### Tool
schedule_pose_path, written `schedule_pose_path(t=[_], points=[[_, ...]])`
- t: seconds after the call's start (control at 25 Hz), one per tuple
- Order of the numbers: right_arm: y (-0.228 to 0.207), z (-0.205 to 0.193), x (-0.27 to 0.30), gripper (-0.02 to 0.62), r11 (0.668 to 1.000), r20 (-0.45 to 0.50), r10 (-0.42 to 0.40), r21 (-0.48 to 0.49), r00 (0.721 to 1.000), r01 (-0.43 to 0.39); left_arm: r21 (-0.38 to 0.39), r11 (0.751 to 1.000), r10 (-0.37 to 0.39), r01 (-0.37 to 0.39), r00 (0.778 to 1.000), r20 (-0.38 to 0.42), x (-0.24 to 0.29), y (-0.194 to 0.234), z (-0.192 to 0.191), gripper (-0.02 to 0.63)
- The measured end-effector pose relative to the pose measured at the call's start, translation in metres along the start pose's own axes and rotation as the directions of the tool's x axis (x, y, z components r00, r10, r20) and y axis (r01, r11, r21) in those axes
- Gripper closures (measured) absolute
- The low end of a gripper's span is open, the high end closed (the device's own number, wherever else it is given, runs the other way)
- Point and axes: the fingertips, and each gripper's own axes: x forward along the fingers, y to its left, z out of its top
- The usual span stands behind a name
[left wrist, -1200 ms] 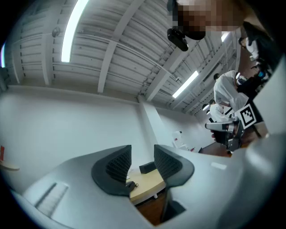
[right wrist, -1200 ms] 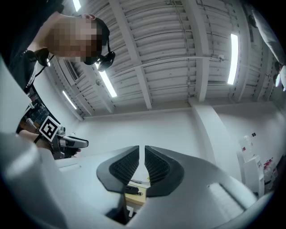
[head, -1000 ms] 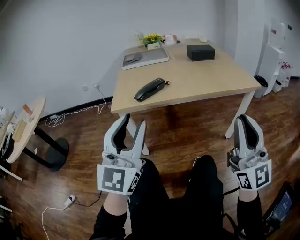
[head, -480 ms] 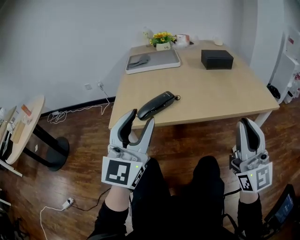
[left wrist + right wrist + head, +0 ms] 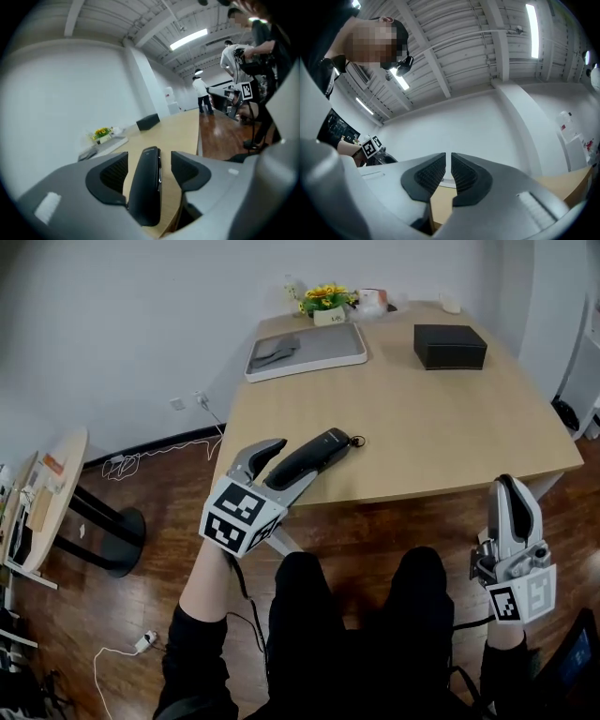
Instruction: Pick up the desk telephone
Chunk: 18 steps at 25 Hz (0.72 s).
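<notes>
The desk telephone (image 5: 313,453), a long black handset, lies slantwise near the front left edge of the wooden table (image 5: 431,427). My left gripper (image 5: 291,466) has its jaws opening on either side of the handset's near end. In the left gripper view the telephone (image 5: 146,185) lies between the pads (image 5: 114,175) with gaps on both sides. My right gripper (image 5: 513,486) hangs low at the right, off the table, pointing upward. In the right gripper view the right gripper (image 5: 448,174) has its jaws almost together with nothing between them.
A black box (image 5: 450,346), a grey tray (image 5: 305,348) and a small pot of yellow flowers (image 5: 326,298) stand at the table's far side. A round side table (image 5: 47,493) and floor cables (image 5: 141,643) are at the left. Other people (image 5: 201,93) stand in the distance.
My left gripper has swung forward and down from above my lap to the table edge, and its jaws have spread around the handset. The right gripper has shifted a little lower at the right.
</notes>
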Motion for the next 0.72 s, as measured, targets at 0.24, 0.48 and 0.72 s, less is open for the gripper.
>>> schedule_pose_path(t=[0.24,0.48,0.72], points=[[-0.002,-0.006,-0.002,0.560,1.000,-0.007,-0.022,0.017,1.000,0.022,-0.103,0.975,-0.216,0.195,0.934,-0.283,0.042,0.004,-0.049,0.285],[-0.002,-0.008,-0.002,0.566,0.999,-0.009,-0.020,0.033,1.000,0.020,-0.082,0.961,-0.274,0.266,0.860,-0.430,0.054,-0.004,-0.065,0.335],[0.003,-0.007,-0.002,0.566,0.999,-0.008,-0.013,0.034,1.000,0.014,-0.099,0.950,-0.304,0.297,0.798,-0.520,0.057,-0.009,-0.079,0.327]])
